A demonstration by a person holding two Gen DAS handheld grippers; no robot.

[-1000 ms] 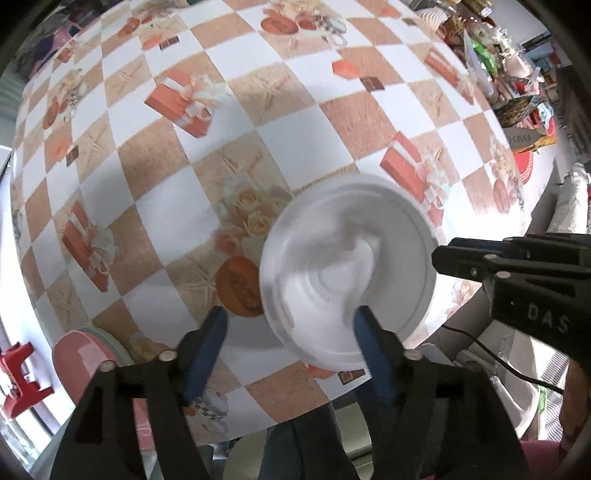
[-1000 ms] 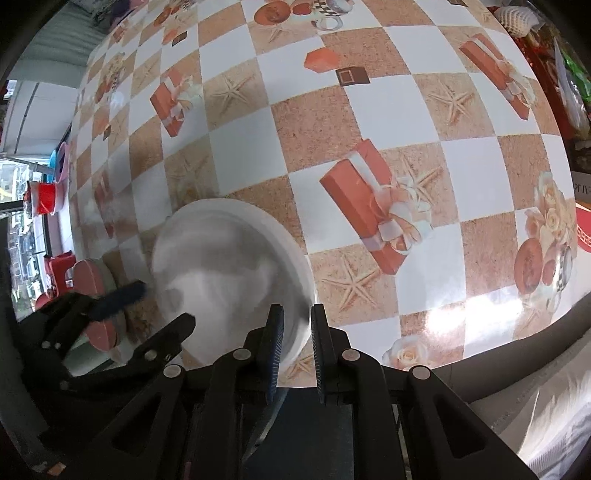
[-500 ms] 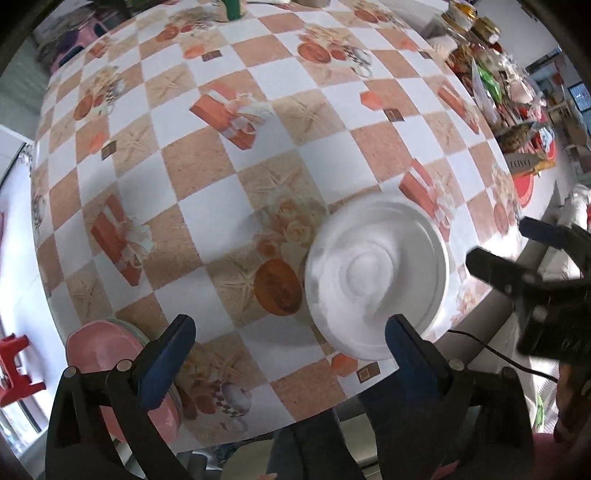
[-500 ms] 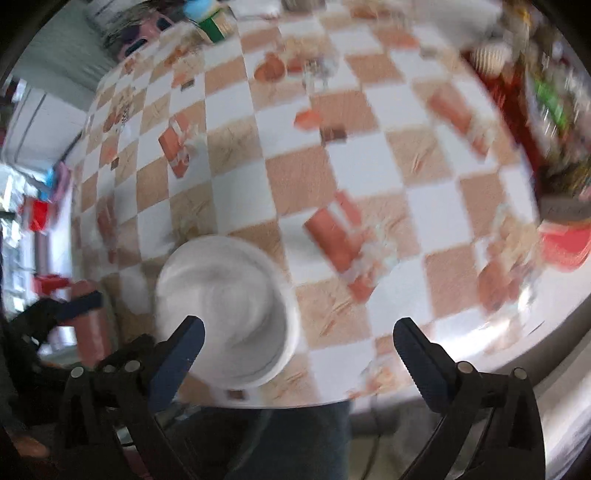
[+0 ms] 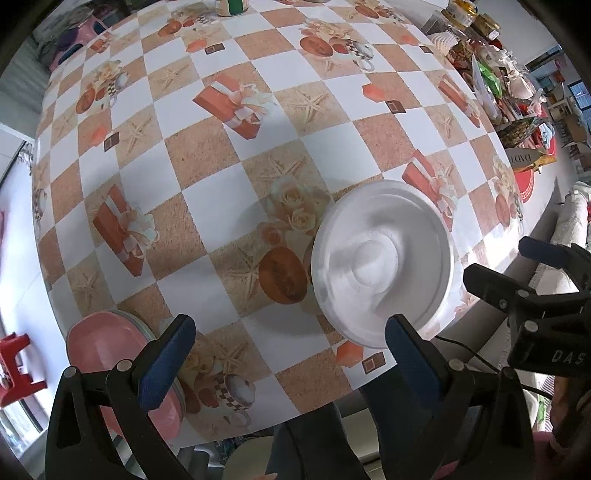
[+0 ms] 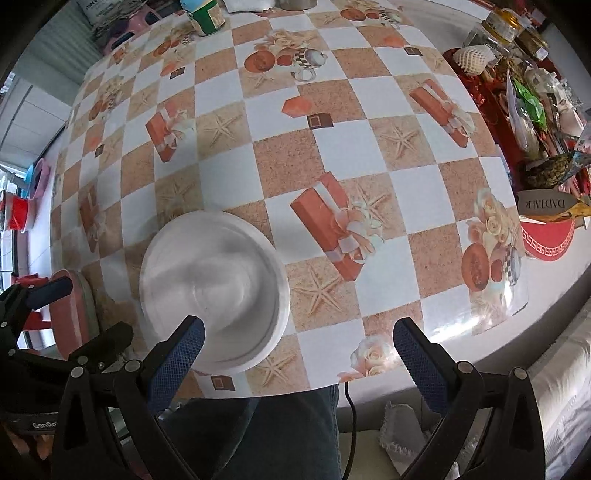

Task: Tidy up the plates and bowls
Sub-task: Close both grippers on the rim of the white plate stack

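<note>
A white bowl (image 5: 382,262) sits near the front edge of the checkered table; it also shows in the right wrist view (image 6: 212,293). A pink plate stack (image 5: 107,350) lies at the front left corner, seen edge-on in the right wrist view (image 6: 72,314). My left gripper (image 5: 284,350) is open and empty, held above the table edge between plate and bowl. My right gripper (image 6: 295,350) is open and empty, just right of the bowl near the front edge. Each gripper appears in the other's view.
The table (image 6: 332,147) wears an orange and white checkered cloth. A green-labelled jar (image 6: 205,14) stands at the far edge. Jars, bags and a red mat (image 6: 546,236) crowd the right side. A person's legs (image 6: 277,435) are below the front edge.
Both grippers opened wide and pulled back from the white bowl, which now rests free on the table. The right gripper was shut a second ago.
</note>
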